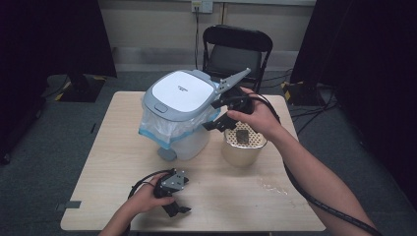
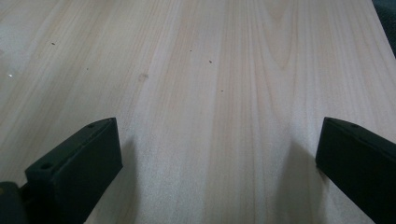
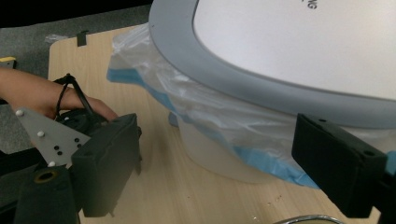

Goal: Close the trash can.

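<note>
A white bin with a grey-rimmed lid [image 1: 179, 91] stands mid-table, and a clear bag with a blue hem [image 1: 162, 130] hangs out from under the lid. My right gripper [image 1: 216, 122] hovers at the bin's right side, jaws open and pointing at it. In the right gripper view the lid [image 3: 299, 42] and bag [image 3: 224, 121] lie just beyond my right gripper [image 3: 233, 172], with nothing between the jaws. My left gripper [image 1: 179, 209] rests near the table's front edge. In the left gripper view my left gripper [image 2: 217, 158] stands wide open over bare wood.
A perforated metal pot [image 1: 241, 147] stands right of the bin, under my right hand, with a dark flat piece [image 1: 242, 135] inside. A small wet patch [image 1: 270, 186] marks the table at front right. A black folding chair [image 1: 236, 49] stands behind the table.
</note>
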`<state>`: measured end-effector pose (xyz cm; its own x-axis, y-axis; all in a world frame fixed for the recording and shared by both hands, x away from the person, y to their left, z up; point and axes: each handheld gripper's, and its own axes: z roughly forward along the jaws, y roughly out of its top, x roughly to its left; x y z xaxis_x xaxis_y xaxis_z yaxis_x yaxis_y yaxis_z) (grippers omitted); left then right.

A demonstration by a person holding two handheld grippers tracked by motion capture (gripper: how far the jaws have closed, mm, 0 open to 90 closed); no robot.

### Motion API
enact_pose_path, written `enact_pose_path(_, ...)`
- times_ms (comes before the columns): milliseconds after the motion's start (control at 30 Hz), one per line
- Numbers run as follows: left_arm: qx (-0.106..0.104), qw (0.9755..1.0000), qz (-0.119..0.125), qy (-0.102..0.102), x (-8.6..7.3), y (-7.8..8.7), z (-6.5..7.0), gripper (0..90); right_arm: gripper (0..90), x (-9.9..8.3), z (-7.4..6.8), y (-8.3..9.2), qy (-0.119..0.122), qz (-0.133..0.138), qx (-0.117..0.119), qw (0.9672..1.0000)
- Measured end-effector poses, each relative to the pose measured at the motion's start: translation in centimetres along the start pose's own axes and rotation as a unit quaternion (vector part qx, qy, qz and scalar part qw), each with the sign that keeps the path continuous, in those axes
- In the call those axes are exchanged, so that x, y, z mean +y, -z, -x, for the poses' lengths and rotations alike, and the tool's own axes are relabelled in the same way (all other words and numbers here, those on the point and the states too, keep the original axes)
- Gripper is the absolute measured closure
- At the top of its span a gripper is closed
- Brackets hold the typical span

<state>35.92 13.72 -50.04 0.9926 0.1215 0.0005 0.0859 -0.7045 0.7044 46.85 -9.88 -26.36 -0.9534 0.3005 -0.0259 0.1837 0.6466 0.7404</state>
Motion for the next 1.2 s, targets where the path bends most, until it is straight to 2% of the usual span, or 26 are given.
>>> enact_pose_path(367, 0.001, 1.0000, 0.001, 0.000, 0.0, 0.0, 0.0, 0.0, 14.5, -2.4, -0.6, -0.4, 0.014, -0.013, 0.002, 0.9998)
enact_pose_path(533, 0.002, 1.0000, 0.002, 0.000, 0.0, 0.0, 0.0, 0.0, 14.5, -3.5, -0.9, -0.8, 0.009, -0.017, 0.005, 0.9998)
enact_pose_path(567, 0.002, 0.9999, 0.013, 0.002, -0.1, -0.2, 0.0, 0.0, 14.5, -3.7, -0.9, -0.9, 0.006, -0.017, 0.005, 0.9998)
enact_pose_path(867, 0.002, 0.9999, 0.013, 0.002, -0.1, -0.2, 0.0, 0.0, 14.5, -5.5, -1.2, -1.4, -0.003, -0.015, 0.011, 0.9998)
enact_pose_path(1200, 0.002, 1.0000, 0.002, 0.001, -0.1, -0.1, 0.0, 0.0, 14.5, -7.6, -1.6, -2.1, -0.007, -0.019, 0.020, 0.9996)
